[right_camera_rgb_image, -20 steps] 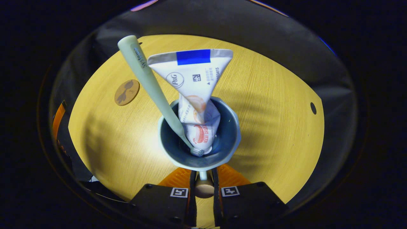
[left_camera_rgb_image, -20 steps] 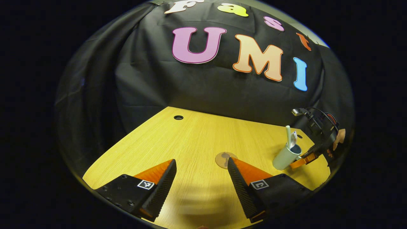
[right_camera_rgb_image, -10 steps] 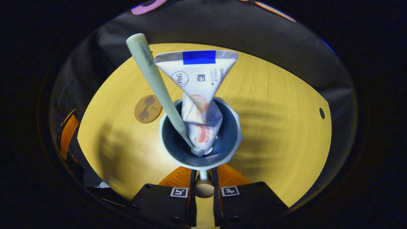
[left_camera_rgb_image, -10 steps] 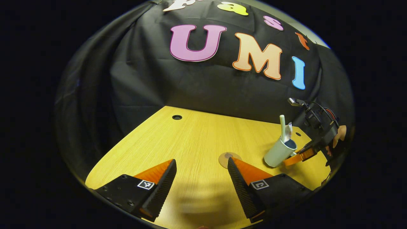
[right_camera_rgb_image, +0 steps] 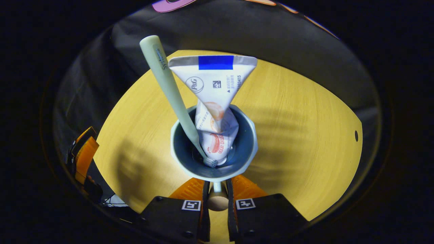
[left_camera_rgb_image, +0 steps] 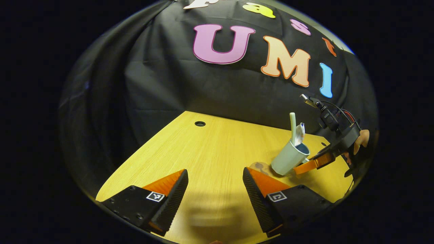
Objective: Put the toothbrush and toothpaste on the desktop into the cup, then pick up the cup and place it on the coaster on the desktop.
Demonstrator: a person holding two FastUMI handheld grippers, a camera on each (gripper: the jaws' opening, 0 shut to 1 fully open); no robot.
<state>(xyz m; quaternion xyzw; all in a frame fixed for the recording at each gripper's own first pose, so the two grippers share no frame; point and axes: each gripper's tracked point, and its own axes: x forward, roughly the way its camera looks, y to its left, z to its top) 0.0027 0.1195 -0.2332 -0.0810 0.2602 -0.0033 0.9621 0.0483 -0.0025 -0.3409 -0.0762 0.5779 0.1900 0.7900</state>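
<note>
A pale green cup (left_camera_rgb_image: 287, 158) with a blue inside hangs tilted just above the table, its base over the round brown coaster (left_camera_rgb_image: 258, 166). My right gripper (left_camera_rgb_image: 310, 165) is shut on its handle, held by a hand (left_camera_rgb_image: 360, 140). A light green toothbrush (left_camera_rgb_image: 293, 126) and a white toothpaste tube (left_camera_rgb_image: 300, 133) stand in it. In the right gripper view the cup (right_camera_rgb_image: 242, 144) sits right above my right gripper (right_camera_rgb_image: 217, 189), with the toothbrush (right_camera_rgb_image: 166, 84) and toothpaste (right_camera_rgb_image: 213, 88) leaning out. The cup hides the coaster there. My left gripper (left_camera_rgb_image: 215, 189) is open over bare table.
The yellow wooden table (left_camera_rgb_image: 203, 152) has a cable hole (left_camera_rgb_image: 200, 123) near its back edge, seen also as a hole (right_camera_rgb_image: 356, 136) at the right. Black cloth walls close the back and sides. My left gripper (right_camera_rgb_image: 84, 159) sits at the table's left edge.
My right gripper has carried the cup leftward to above the coaster. In the right gripper view the coaster slid behind the cup. The left gripper stayed open.
</note>
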